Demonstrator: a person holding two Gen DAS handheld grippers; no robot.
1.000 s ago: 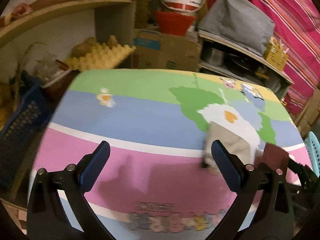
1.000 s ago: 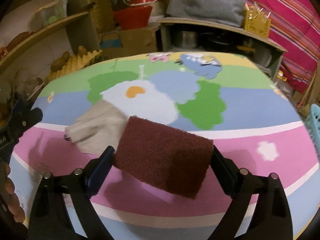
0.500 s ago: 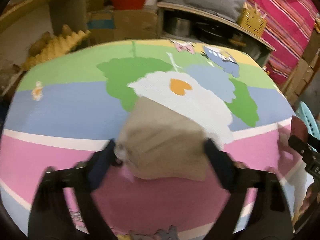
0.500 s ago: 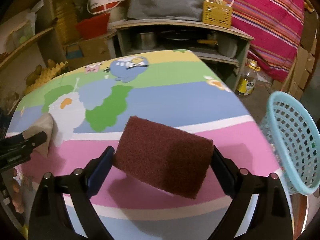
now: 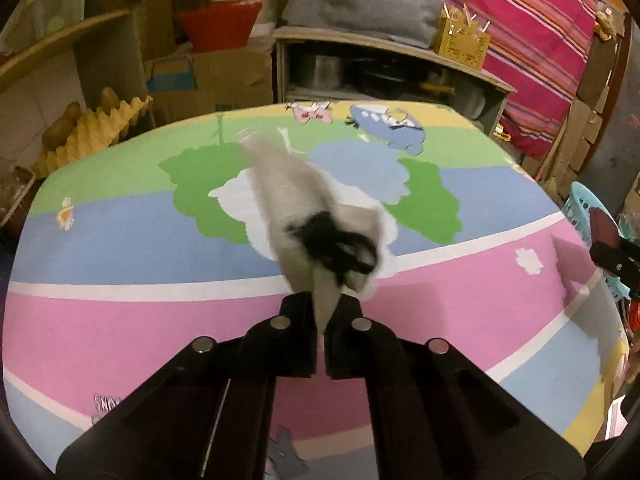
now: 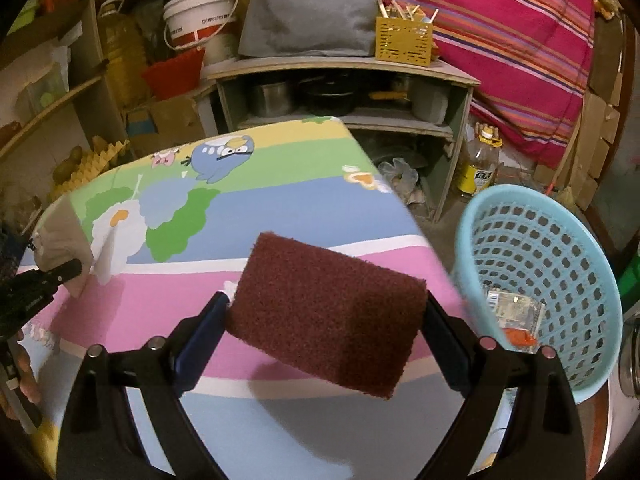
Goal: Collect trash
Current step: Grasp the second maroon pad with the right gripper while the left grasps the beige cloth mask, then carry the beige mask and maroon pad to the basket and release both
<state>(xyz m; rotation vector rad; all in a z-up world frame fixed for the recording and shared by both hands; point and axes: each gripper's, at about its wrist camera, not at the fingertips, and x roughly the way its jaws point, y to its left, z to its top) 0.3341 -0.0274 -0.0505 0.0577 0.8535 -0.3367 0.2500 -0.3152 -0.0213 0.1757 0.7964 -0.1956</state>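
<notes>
**Both grippers loaded; the basket lies off the table's right edge, nearest the right hand**

The right gripper (image 6: pixel 326 312) holds a dark red scouring pad (image 6: pixel 326 316) clamped across its long axis, one pad pressing on each short end, so the pad spans the gap and tilts down toward the right. It hangs clear above the pink band of the table (image 6: pixel 280 208). The light blue basket (image 6: pixel 540 280) stands just beyond the table's right edge, ahead of and to the right of this gripper, its mouth tipped toward the camera; a crumpled wrapper (image 6: pixel 514 312) lies inside it. The pad's right end is already near the basket's rim, though nothing touches.

The left gripper (image 5: pixel 322 308) has just been closing and now pinches a beige cloth scrap (image 5: pixel 296 196) by its near corner, jaws drawn almost together on it. The scrap streams away from the gripper toward the table's far side, blurred, with a dark tangle (image 5: pixel 336 244) on it whose nature cannot be told. From this view the basket (image 5: pixel 580 208) shows only as a sliver at the far right, past the other gripper, well apart.

So the coming drop likely belongs to the right hand: it is plainly nearer, and a short carry rightward should put the pad over the opening. The left hand's scrap would need to cross the whole table afterward.
</notes>
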